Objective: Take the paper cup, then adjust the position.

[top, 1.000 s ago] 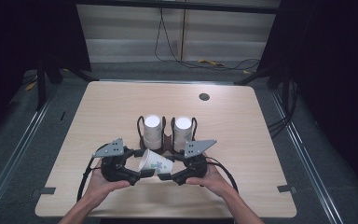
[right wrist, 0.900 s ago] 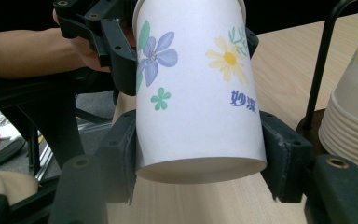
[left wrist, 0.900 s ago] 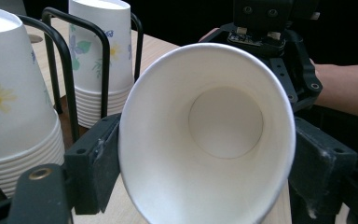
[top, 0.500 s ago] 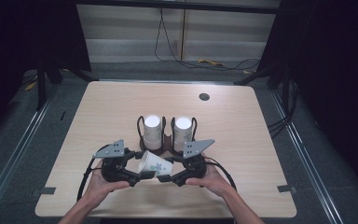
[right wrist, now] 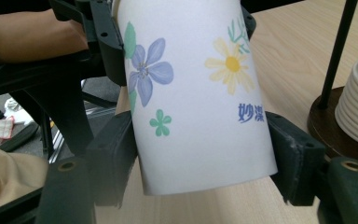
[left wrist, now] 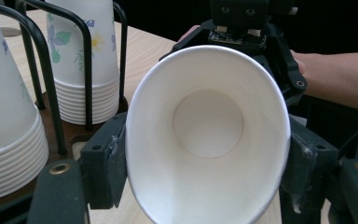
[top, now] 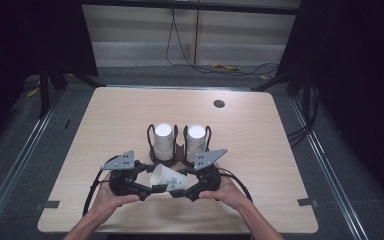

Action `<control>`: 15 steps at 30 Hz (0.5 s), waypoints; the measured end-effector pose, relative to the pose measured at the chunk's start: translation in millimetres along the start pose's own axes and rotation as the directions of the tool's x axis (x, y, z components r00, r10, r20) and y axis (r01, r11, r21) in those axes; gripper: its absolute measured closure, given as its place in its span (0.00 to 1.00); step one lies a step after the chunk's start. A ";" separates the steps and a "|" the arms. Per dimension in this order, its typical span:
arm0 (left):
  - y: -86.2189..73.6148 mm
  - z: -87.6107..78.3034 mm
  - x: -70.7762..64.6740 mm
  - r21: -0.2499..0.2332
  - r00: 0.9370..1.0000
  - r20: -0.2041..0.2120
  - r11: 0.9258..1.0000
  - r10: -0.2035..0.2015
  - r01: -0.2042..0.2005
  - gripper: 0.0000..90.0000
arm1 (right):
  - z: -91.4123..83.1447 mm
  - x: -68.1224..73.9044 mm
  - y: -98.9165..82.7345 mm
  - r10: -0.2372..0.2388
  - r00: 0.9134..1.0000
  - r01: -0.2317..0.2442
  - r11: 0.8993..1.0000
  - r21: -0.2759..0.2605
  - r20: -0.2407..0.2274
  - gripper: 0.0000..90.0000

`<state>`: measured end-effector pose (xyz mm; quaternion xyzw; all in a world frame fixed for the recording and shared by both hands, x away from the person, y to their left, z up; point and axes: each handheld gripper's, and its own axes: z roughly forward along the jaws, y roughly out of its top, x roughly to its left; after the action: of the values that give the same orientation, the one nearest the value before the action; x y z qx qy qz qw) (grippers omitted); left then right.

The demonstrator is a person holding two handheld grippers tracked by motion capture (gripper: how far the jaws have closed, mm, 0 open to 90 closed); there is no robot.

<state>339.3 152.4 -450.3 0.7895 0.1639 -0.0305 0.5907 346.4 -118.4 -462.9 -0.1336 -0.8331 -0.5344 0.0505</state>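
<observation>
A white paper cup with flower print (top: 167,178) lies on its side above the table's near middle, held from both ends. My left gripper (top: 153,186) is shut on its rim end; in the left gripper view the cup's open mouth (left wrist: 207,140) sits squeezed between the black jaws. My right gripper (top: 183,189) is shut on the base end, and the printed cup wall (right wrist: 196,93) stands between its jaws. Just behind, a black wire holder (top: 177,161) carries two upright stacks of cups (top: 163,136) (top: 196,138).
A round dark grommet (top: 219,104) sits at the table's far side. In the left gripper view the near stack (left wrist: 4,126) and the holder's wires (left wrist: 46,74) stand close on the left. The holder's wooden base (right wrist: 326,121) lies right of the right gripper.
</observation>
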 end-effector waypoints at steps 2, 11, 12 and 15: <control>-0.2 -0.1 0.1 0.000 1.000 -0.002 1.000 0.001 -0.001 0.31 | 0.0 -0.8 -0.3 0.014 1.000 -0.014 1.000 0.009 0.006 0.34; 1.3 -4.5 1.9 -0.008 1.000 -0.007 1.000 -0.019 0.019 0.31 | -2.7 -2.3 -1.6 0.060 0.996 -0.062 0.997 0.036 0.060 0.21; 1.5 -5.2 2.3 -0.008 1.000 -0.009 1.000 -0.017 0.017 0.31 | -3.6 -1.8 -1.5 0.057 0.996 -0.060 0.997 0.039 0.070 0.21; 2.6 -7.1 3.2 -0.014 1.000 -0.017 1.000 -0.019 0.019 0.31 | -6.7 -1.1 -1.2 0.058 0.994 -0.062 0.997 0.040 0.093 0.21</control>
<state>342.1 159.1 -446.5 0.7841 0.1765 -0.0283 0.5944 346.7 -125.2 -461.4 -0.1817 -0.8414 -0.5081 0.0311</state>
